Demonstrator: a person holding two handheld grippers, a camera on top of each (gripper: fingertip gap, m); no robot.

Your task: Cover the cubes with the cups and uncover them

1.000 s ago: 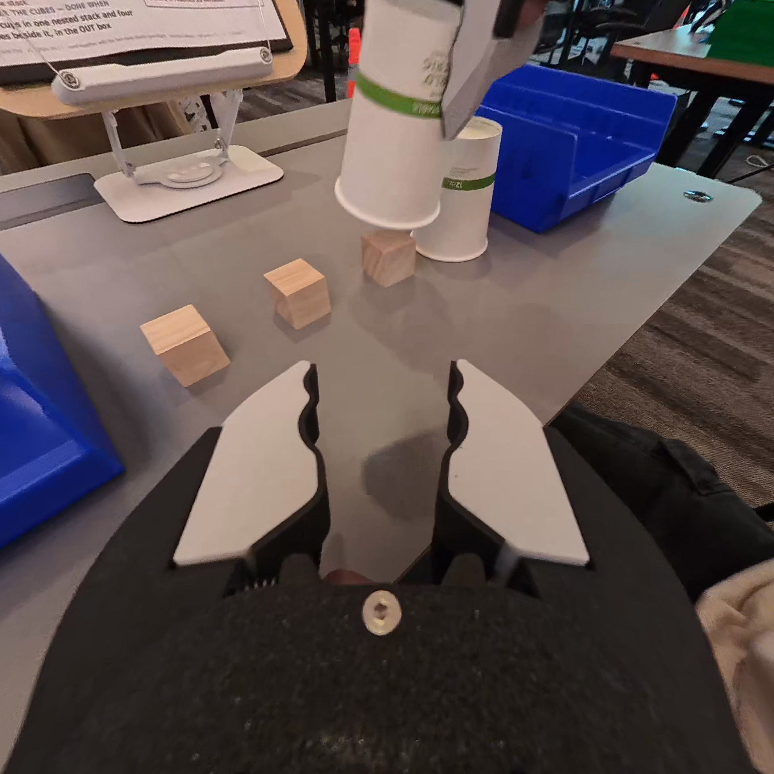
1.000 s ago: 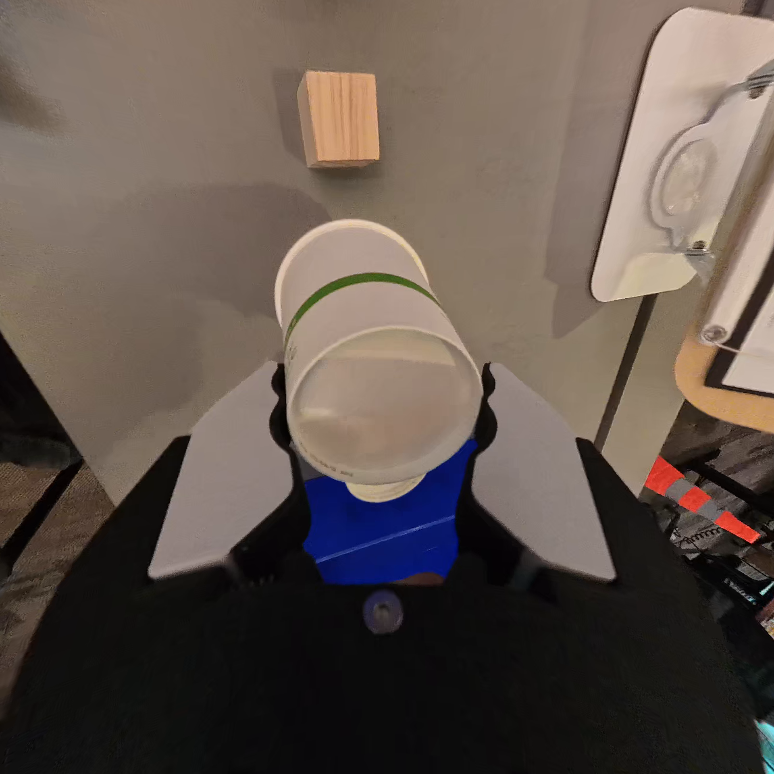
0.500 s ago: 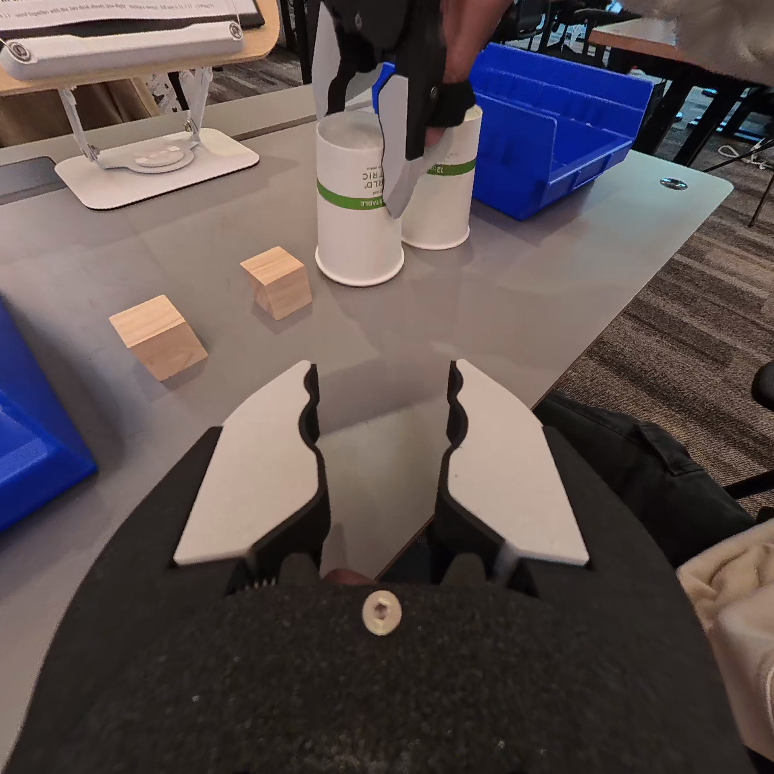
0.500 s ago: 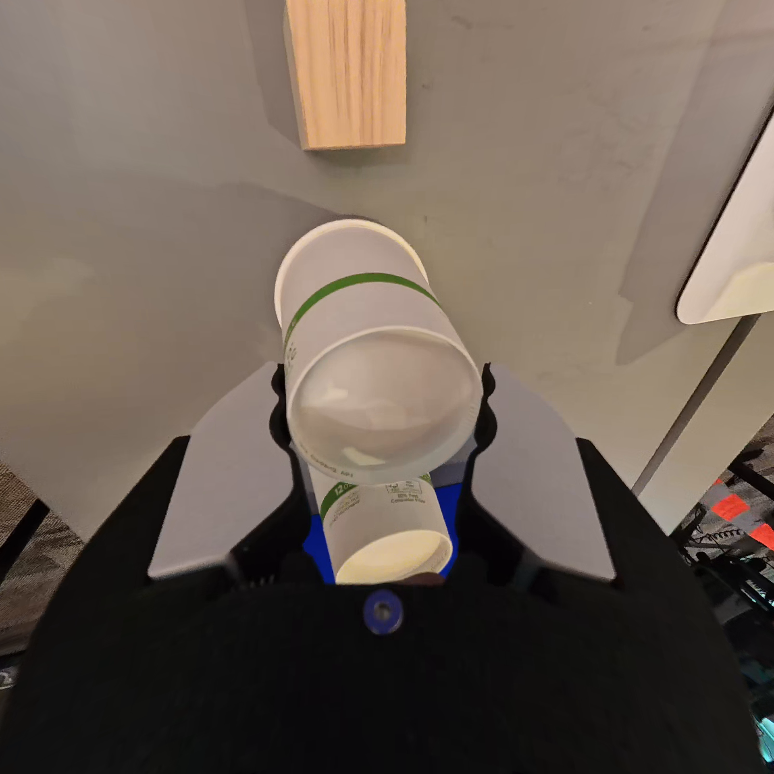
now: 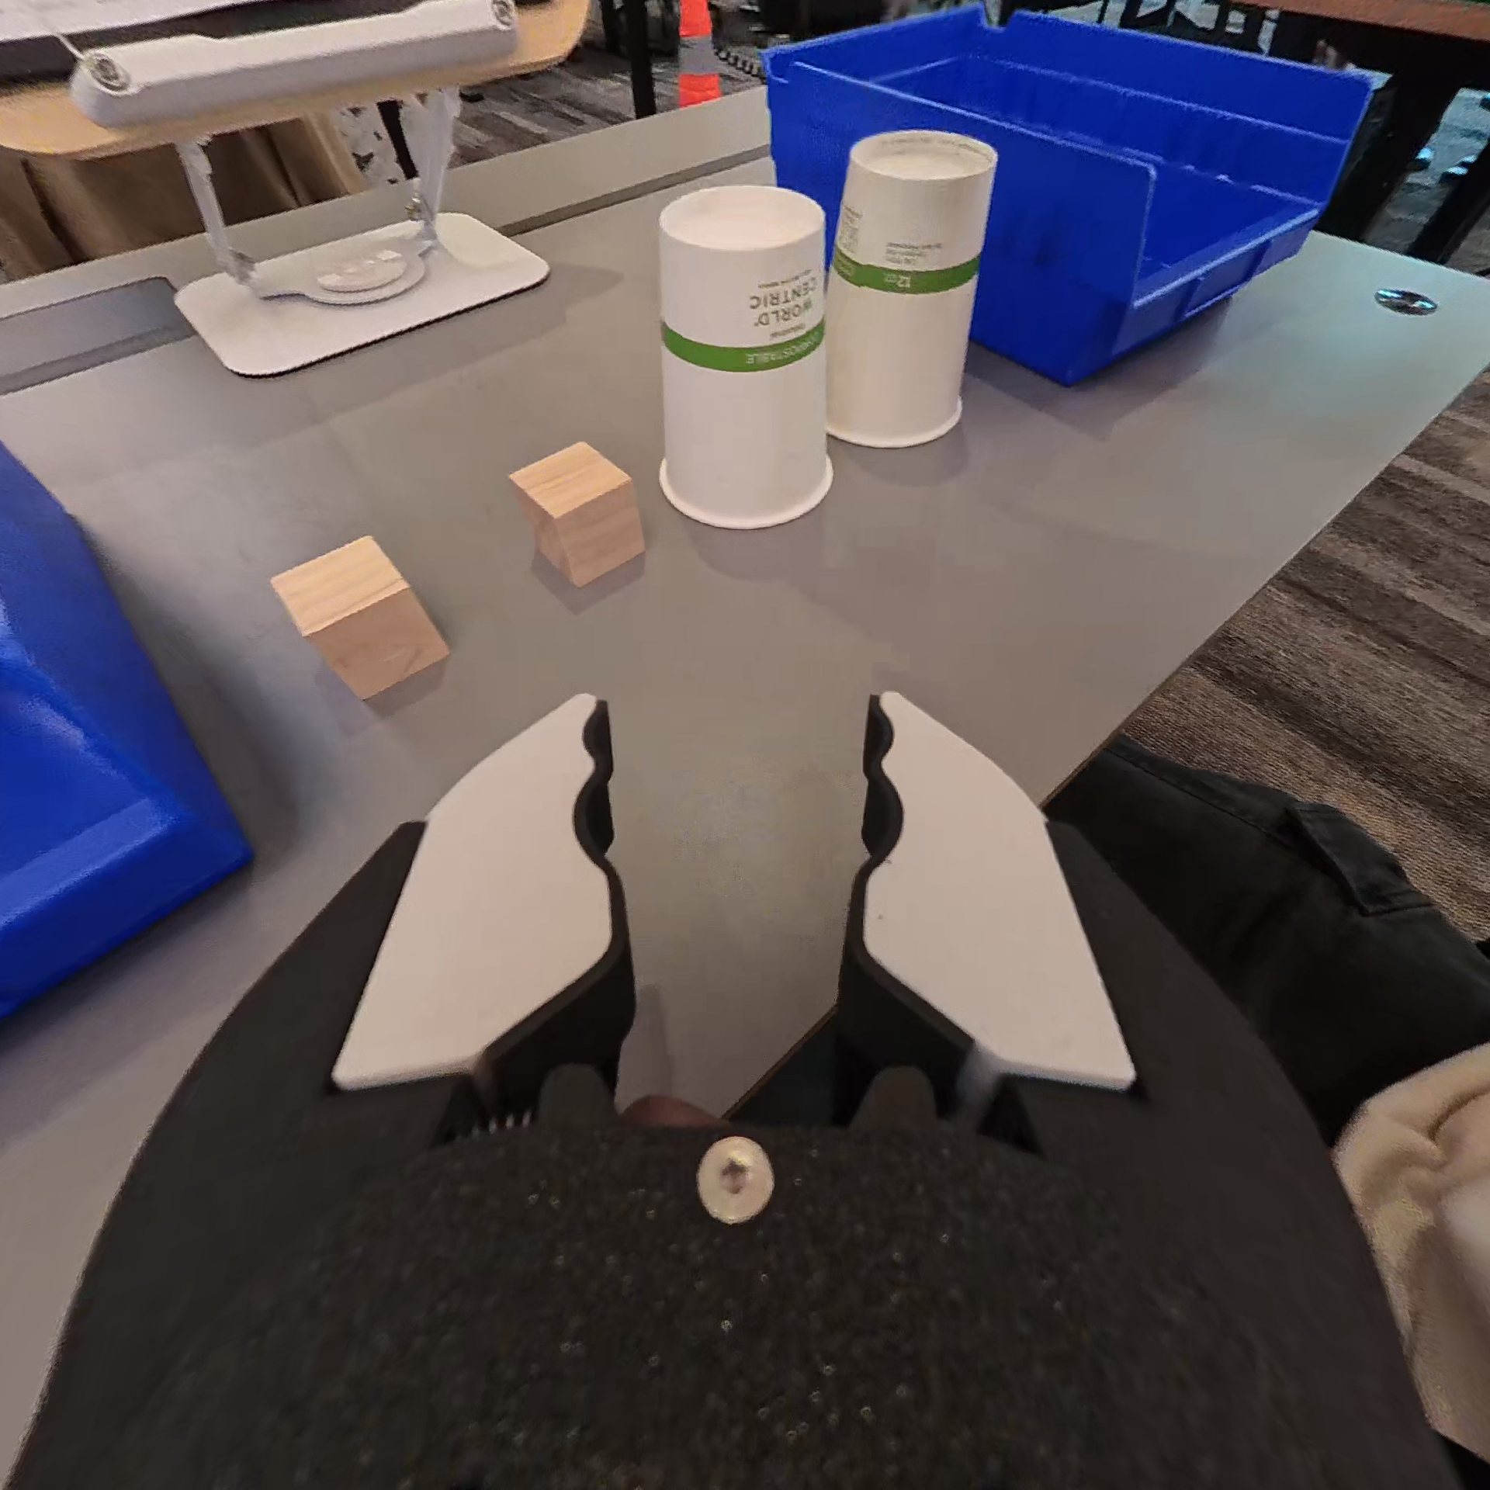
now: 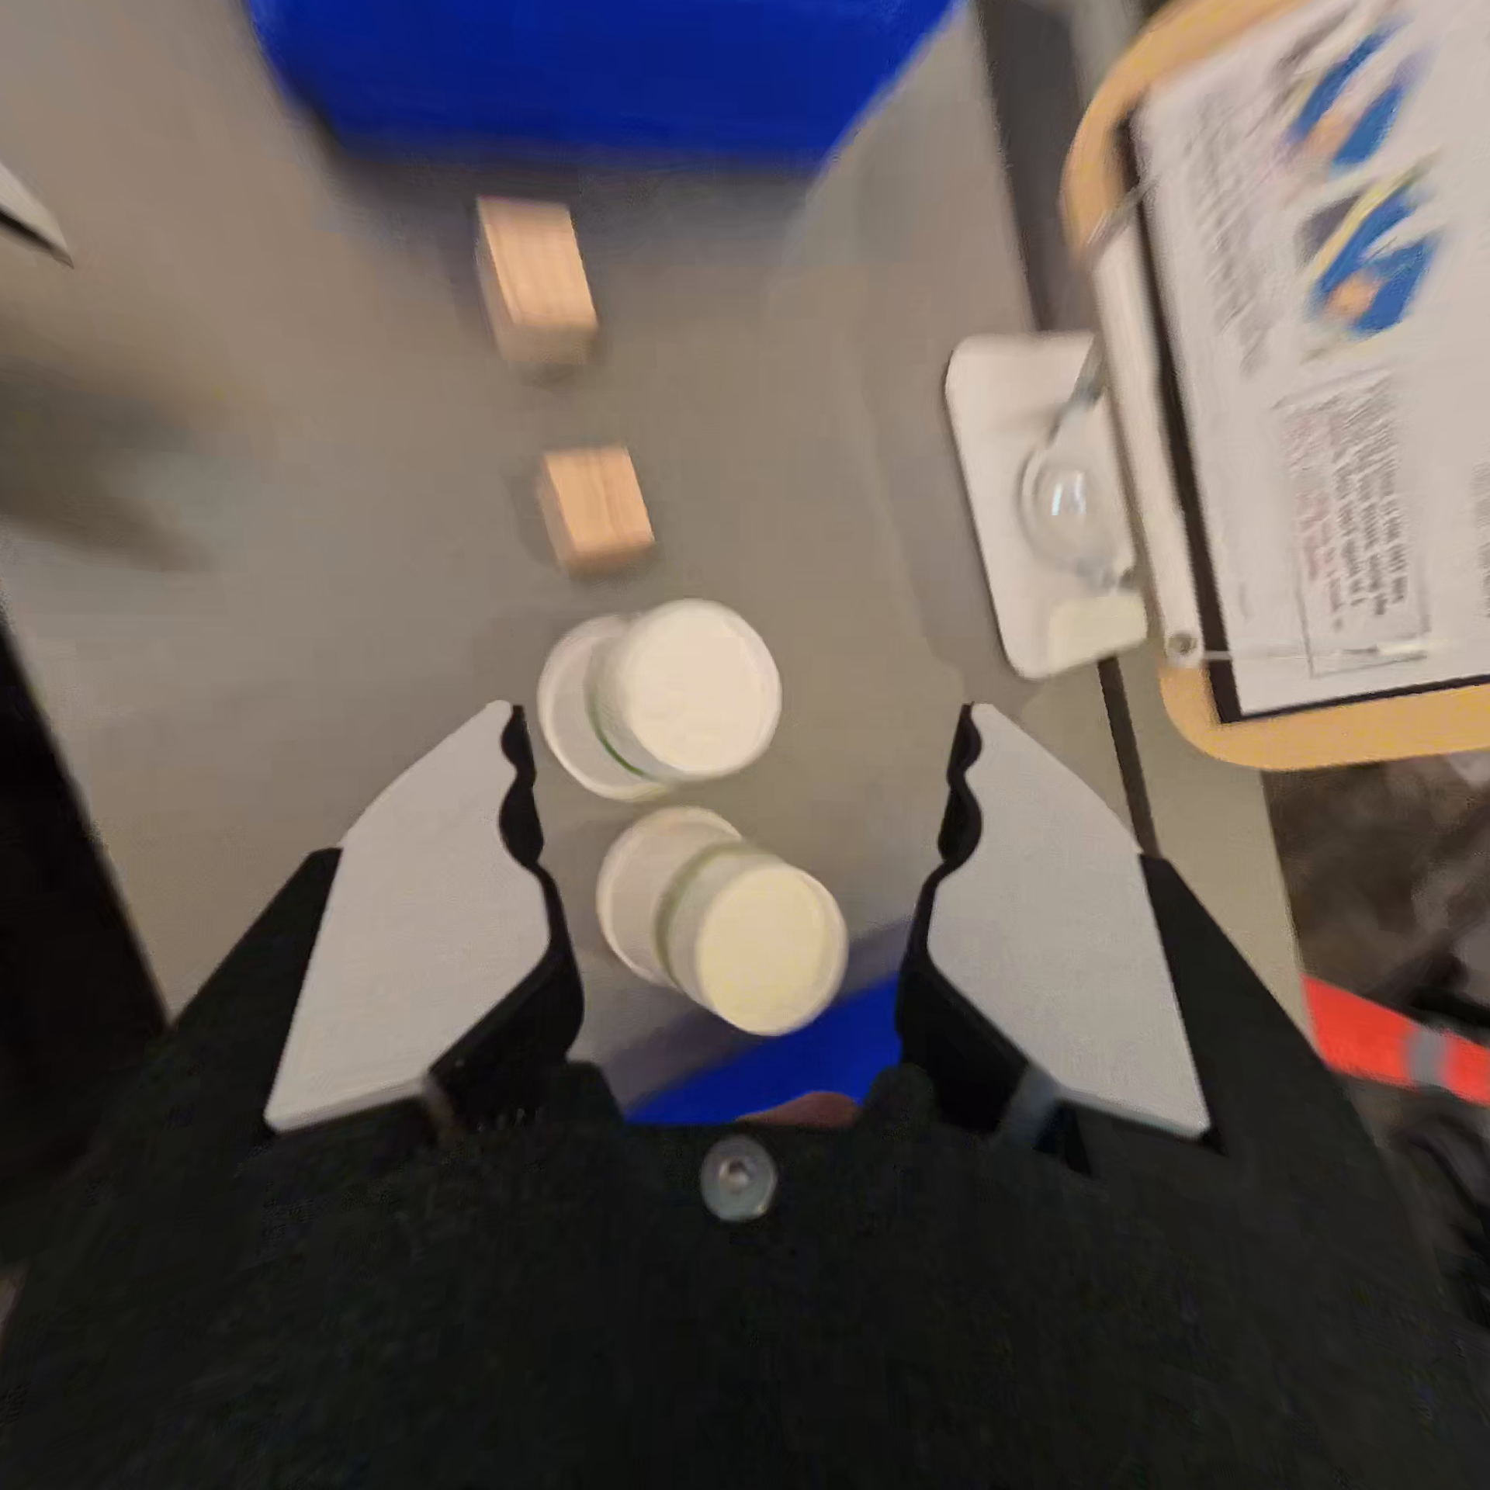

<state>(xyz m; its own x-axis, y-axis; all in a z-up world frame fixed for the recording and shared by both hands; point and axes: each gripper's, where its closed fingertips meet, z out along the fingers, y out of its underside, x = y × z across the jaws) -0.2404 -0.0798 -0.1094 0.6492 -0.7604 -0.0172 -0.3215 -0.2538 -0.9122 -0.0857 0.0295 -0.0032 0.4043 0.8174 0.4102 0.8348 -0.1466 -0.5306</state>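
Two white paper cups with green bands stand upside down on the grey table (image 5: 1008,580): the nearer cup (image 5: 743,363) and the farther cup (image 5: 907,290), side by side. Two bare wooden cubes lie to their left, one (image 5: 577,511) next to the nearer cup, one (image 5: 360,616) farther left. My left gripper (image 5: 735,717) is open and empty, low over the table's near edge. My right gripper (image 6: 740,726) is open and empty, high above the two cups (image 6: 681,697) (image 6: 746,919), looking down. Both cubes (image 6: 597,508) (image 6: 536,282) show beyond them. Anything under the cups is hidden.
A blue bin (image 5: 1129,185) stands behind the cups at the right. Another blue bin (image 5: 72,774) is at the left edge. A white stand (image 5: 363,282) holding an instruction sheet is at the back left. A person's dark-clothed leg (image 5: 1258,911) is beside the table edge.
My right gripper set the cup down over the third cube, opened, and rose away above the cups. My left gripper stayed open, shifting slightly.
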